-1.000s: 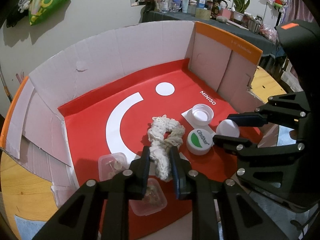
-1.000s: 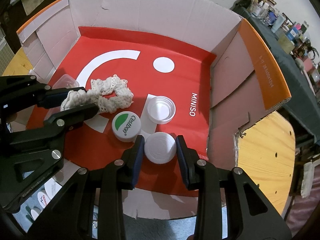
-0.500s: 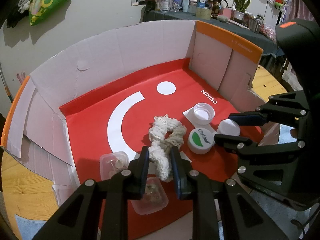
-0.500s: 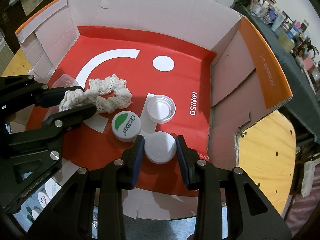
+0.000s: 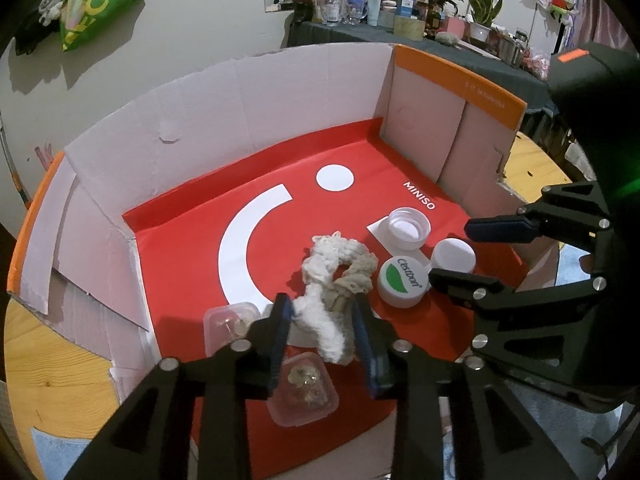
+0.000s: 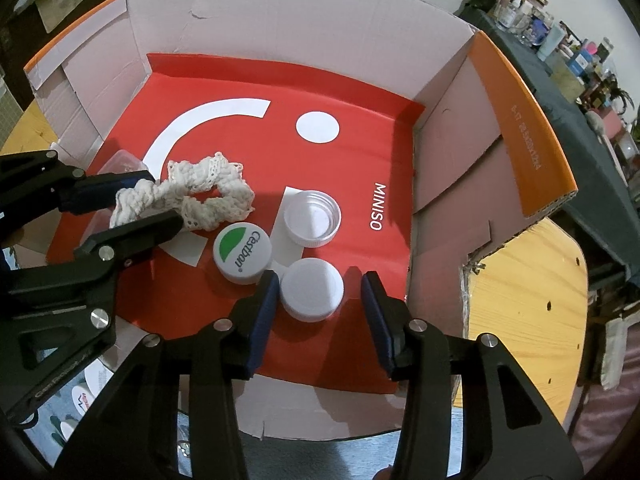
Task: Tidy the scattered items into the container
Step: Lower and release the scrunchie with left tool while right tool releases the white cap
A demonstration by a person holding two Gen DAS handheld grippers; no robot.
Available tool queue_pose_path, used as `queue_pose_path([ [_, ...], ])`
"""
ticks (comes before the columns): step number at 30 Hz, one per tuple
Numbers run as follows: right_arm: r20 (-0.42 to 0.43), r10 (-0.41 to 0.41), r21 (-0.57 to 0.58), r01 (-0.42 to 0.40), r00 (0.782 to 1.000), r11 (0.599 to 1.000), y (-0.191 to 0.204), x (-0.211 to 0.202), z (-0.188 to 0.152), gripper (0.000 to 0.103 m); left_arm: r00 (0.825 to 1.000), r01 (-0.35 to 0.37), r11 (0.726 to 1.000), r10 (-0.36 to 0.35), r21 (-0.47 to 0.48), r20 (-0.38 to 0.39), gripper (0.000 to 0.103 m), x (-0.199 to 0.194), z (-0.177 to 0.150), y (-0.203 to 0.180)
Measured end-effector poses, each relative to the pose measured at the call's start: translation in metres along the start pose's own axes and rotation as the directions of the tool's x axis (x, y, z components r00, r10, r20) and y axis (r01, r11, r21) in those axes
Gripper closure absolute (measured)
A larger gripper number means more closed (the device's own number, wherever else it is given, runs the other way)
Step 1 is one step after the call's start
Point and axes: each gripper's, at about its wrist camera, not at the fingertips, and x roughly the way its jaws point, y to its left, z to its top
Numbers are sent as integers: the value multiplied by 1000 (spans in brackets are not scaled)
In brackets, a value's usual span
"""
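Observation:
The container is a cardboard box (image 5: pixel 280 92) with a red floor (image 6: pixel 360 100). A white lace scrunchie (image 5: pixel 332 280) (image 6: pixel 200 196) lies on the floor between the open fingers of my left gripper (image 5: pixel 322 316) (image 6: pixel 148 200). A plain white cap (image 6: pixel 312 290) (image 5: pixel 454 256) sits on the floor between the open fingers of my right gripper (image 6: pixel 318 296) (image 5: pixel 456 252), with a gap on its right side. A green and white Cestbon cap (image 6: pixel 242 252) (image 5: pixel 402 282) and an upturned white cap (image 6: pixel 312 218) (image 5: pixel 408 228) lie beside it.
Two small clear plastic cases (image 5: pixel 230 320) (image 5: pixel 304 388) lie at the box's near left. The box stands on a round wooden table (image 6: pixel 532 300). A cluttered dark shelf (image 5: pixel 400 32) runs behind the box.
Both grippers have opened: the left has let go of the scrunchie and the right has let go of the plain white cap. Both items now rest on the box floor.

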Motion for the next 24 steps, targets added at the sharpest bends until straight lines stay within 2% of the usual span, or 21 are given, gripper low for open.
queue_pose_path([
  [6, 1, -6, 1, 6, 1000, 1000, 2, -1, -2, 55, 1000, -6, 1000, 6, -1, 8, 63, -4, 1, 0],
  [8, 1, -6, 4, 6, 1000, 1000, 0, -1, -2, 54, 1000, -11, 1000, 11, -1, 11, 58, -5, 0, 0],
  [24, 23, -14, 3, 14, 1000, 1000, 0, -13, -2, 48, 999, -19, 1000, 19, 0, 39, 54, -23, -1, -2],
])
